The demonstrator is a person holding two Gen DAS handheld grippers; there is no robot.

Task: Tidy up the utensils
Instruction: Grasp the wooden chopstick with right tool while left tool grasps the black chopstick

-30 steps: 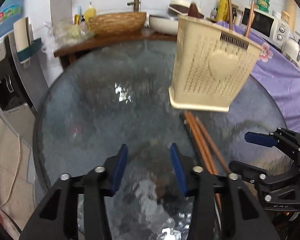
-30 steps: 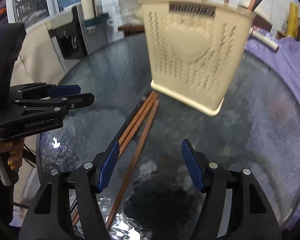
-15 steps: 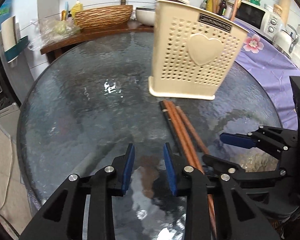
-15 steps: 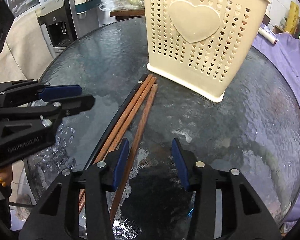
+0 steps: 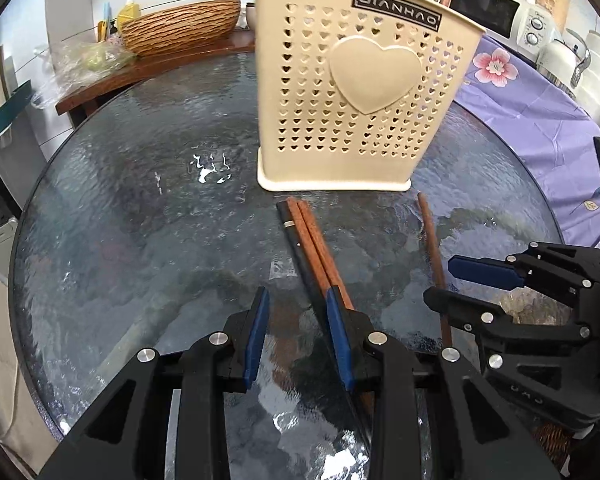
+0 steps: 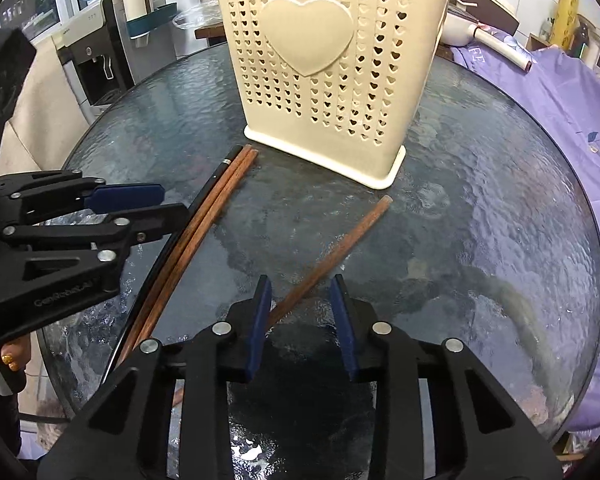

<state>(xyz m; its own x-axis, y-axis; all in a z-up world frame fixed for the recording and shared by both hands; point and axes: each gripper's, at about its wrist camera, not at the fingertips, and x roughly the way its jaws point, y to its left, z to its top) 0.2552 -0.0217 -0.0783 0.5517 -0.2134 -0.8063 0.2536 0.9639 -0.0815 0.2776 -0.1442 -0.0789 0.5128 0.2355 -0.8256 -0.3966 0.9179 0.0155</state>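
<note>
A cream holder [image 5: 352, 92] stands upright near the far edge of the round glass table [image 5: 140, 184]. Just before its base lie a black chopstick [image 6: 204, 196] and two brown ones [image 6: 216, 200] side by side; a fourth stick [image 6: 332, 252] lies apart, slanted. The right gripper [image 6: 300, 304] has just been closing, its jaws apart around that stick's near part, not yet pinching. The left gripper [image 5: 296, 320] is apart and empty, its right pad over the bundle. These sticks look light, stiff and prone to skid on glass; pinch mid-shaft, squarely
</note>
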